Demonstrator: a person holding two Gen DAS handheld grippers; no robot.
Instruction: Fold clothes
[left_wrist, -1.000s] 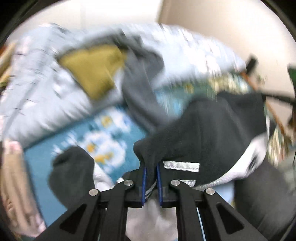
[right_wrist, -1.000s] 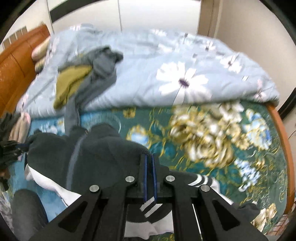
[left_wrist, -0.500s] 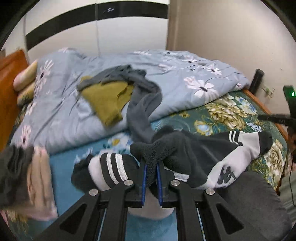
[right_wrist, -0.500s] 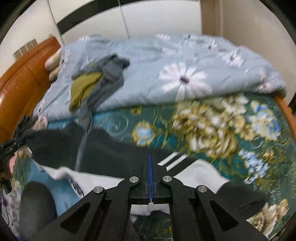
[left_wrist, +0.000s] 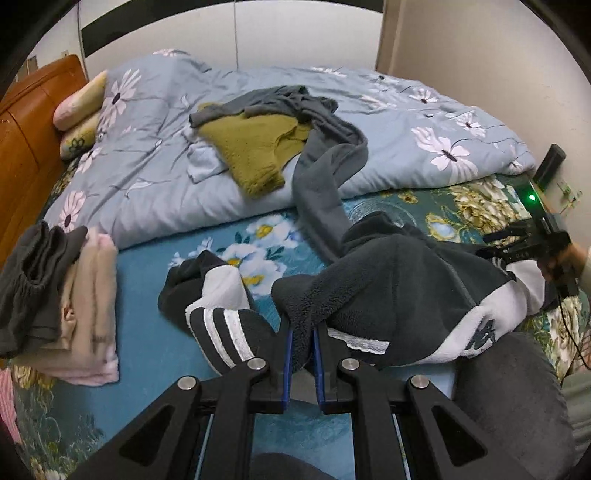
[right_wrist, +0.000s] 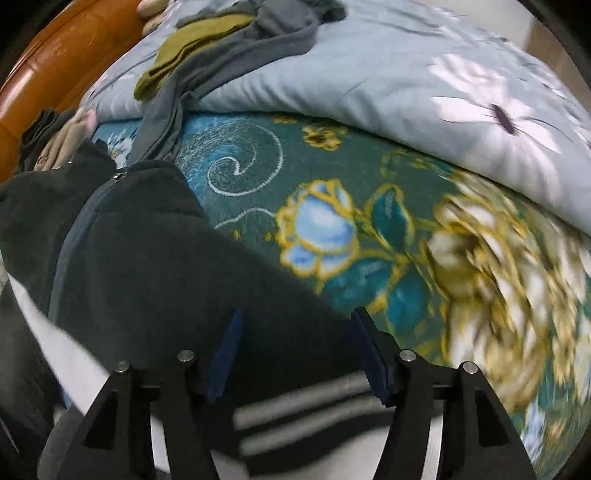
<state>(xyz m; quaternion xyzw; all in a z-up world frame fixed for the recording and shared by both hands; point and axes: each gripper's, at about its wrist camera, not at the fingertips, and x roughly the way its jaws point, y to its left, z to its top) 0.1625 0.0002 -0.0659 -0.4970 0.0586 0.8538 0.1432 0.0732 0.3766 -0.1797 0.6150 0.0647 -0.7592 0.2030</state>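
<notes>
Counting clothes: one dark fleece jacket (left_wrist: 399, 280) with white panels, one olive sweater (left_wrist: 255, 147), one long grey garment (left_wrist: 325, 155), one folded stack (left_wrist: 70, 295) of two pieces, dark on pink.
Grippers: two.
Left gripper (left_wrist: 301, 343): blue pads pinched together on a fold of the jacket's dark fleece.
Right gripper (right_wrist: 295, 354): fingers spread wide apart, jacket cloth lying between them, gripping nothing.
Jacket: lay on the flowered blanket (left_wrist: 147, 332), stretched between both grippers; one striped sleeve (left_wrist: 225, 328) just left of the left gripper.
Sweater and grey garment: beyond the jacket, on the pale blue quilt (left_wrist: 424, 147).
Stack: left of the jacket, apart from it.
</notes>
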